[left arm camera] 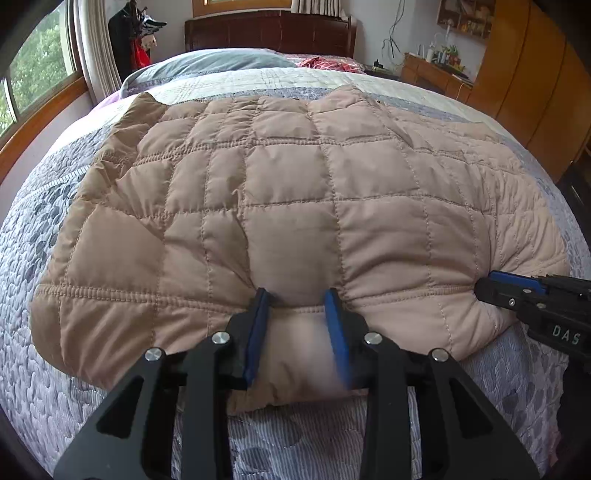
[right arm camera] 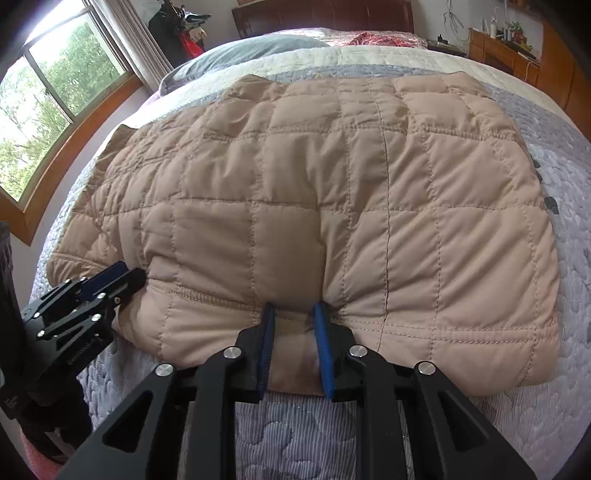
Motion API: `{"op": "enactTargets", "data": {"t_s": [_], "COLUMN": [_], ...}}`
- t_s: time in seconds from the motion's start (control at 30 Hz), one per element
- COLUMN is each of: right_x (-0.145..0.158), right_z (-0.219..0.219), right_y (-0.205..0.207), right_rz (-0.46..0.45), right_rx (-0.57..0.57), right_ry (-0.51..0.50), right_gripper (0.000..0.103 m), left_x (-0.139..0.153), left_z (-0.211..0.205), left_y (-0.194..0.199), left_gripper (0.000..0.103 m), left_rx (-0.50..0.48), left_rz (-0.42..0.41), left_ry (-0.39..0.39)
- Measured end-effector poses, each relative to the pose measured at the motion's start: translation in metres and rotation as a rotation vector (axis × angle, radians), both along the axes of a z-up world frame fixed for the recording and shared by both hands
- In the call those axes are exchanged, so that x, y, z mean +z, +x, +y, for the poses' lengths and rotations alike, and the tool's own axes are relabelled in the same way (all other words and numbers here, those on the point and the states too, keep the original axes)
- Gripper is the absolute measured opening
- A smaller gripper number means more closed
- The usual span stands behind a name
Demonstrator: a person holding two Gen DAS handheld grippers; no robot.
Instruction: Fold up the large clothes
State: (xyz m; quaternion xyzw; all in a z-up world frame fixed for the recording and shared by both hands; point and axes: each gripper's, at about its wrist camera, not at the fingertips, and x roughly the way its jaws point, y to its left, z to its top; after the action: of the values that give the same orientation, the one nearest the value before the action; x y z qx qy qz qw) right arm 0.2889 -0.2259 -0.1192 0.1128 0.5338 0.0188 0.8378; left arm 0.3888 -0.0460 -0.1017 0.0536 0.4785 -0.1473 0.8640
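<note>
A tan quilted jacket (left arm camera: 288, 184) (right arm camera: 332, 184) lies spread flat on the bed, its near hem toward me. In the left wrist view my left gripper (left arm camera: 297, 295) pinches that hem, and the padded fabric bulges and puckers between the blue pads. My right gripper (right arm camera: 293, 306) is shut on the same hem further to the right, squeezing a narrow fold of it. Each gripper shows in the other's view: the right gripper (left arm camera: 491, 284) at the jacket's right corner, the left gripper (right arm camera: 122, 273) at the hem's left part.
The bed carries a grey and lilac patterned quilt (left arm camera: 55, 387) (right arm camera: 554, 424). A grey pillow (left arm camera: 221, 61) and a red cloth (left arm camera: 328, 64) lie by the dark headboard (left arm camera: 269, 33). A window (left arm camera: 37, 66) is at the left, wooden cabinets (left arm camera: 535, 92) at the right.
</note>
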Motion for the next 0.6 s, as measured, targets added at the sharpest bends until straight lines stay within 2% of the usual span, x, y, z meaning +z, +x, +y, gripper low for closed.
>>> {"op": "enactTargets", "data": {"t_s": [0.13,0.2,0.27,0.33,0.37,0.43,0.47,0.5,0.57,0.6], "right_x": [0.003,0.011,0.025,0.047,0.056,0.072,0.077,0.082,0.082,0.079], "right_z": [0.008,0.000,-0.013,-0.032,-0.043,-0.071,-0.084,-0.104,-0.132,-0.144], "right_y": [0.004,0.001,-0.009,-0.024,-0.030,-0.040,-0.041,-0.042,-0.039,-0.036], "right_rz": [0.006,0.009,-0.021,-0.094,-0.118,-0.162,-0.172,-0.181,-0.179,-0.170], "right_rx": [0.003,0.012,0.013,0.007,-0.005,-0.052,-0.072,-0.101,-0.134,-0.146], "right_ry": [-0.035,0.023,0.086,0.113,0.110,0.097,0.098,0.107,0.112,0.121], "right_gripper": [0.021,0.021,0.023,0.029,0.036,0.049,0.059,0.064,0.066,0.070], "left_x": [0.002,0.009,0.024,0.043,0.054,0.070,0.078,0.082,0.083,0.080], "left_z": [0.001,0.005,0.019,0.039,0.052,0.076,0.094,0.109,0.135,0.148], "left_y": [0.003,0.006,0.005,0.002,0.001,0.005,0.011,0.018,0.034,0.044], "left_gripper": [0.032,0.031,0.032,0.038,0.041,0.061,0.065,0.069,0.071,0.072], "left_rx": [0.005,0.004,-0.003,0.008,0.021,0.049,0.073,0.095,0.141,0.157], "left_rz": [0.011,0.031,0.050,0.019,-0.007,-0.050,-0.066,-0.072,-0.056,-0.040], "left_ry": [0.007,-0.011,-0.071,-0.115,-0.125,-0.134,-0.131,-0.130,-0.120,-0.128]}}
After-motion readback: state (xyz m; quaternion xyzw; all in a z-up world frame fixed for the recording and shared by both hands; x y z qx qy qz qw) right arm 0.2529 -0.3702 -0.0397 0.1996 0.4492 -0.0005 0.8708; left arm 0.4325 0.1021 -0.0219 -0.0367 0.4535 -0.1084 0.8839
